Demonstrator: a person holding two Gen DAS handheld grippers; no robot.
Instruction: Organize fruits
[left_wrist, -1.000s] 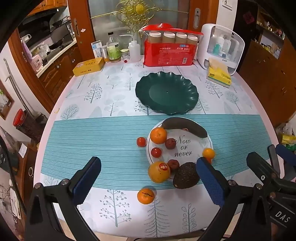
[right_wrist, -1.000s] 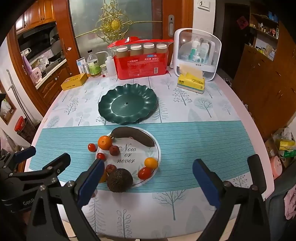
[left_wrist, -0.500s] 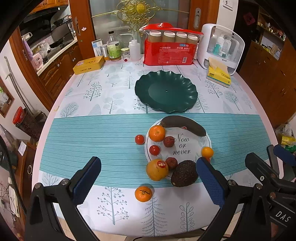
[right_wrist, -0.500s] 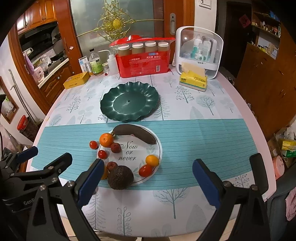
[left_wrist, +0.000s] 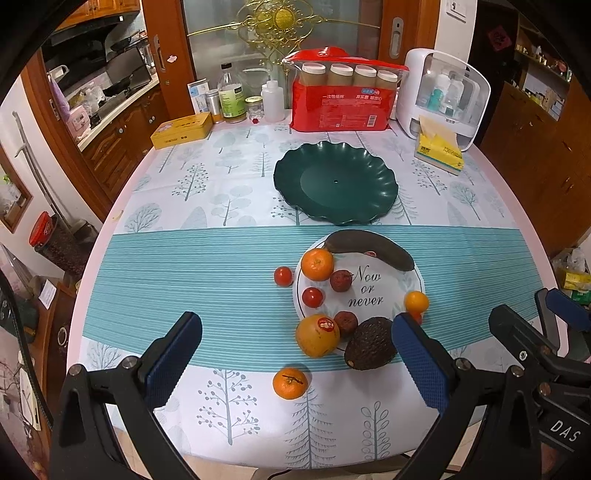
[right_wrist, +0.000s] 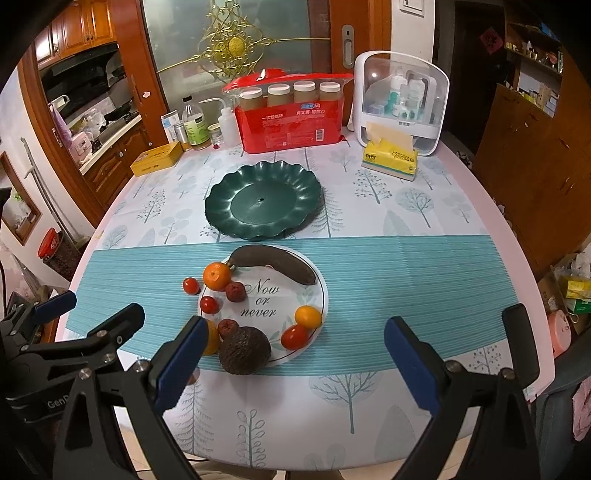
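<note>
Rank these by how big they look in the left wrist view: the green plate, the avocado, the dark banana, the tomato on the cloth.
1. green plate
2. dark banana
3. avocado, though it lies nearer the camera, which enlarges it
4. tomato
</note>
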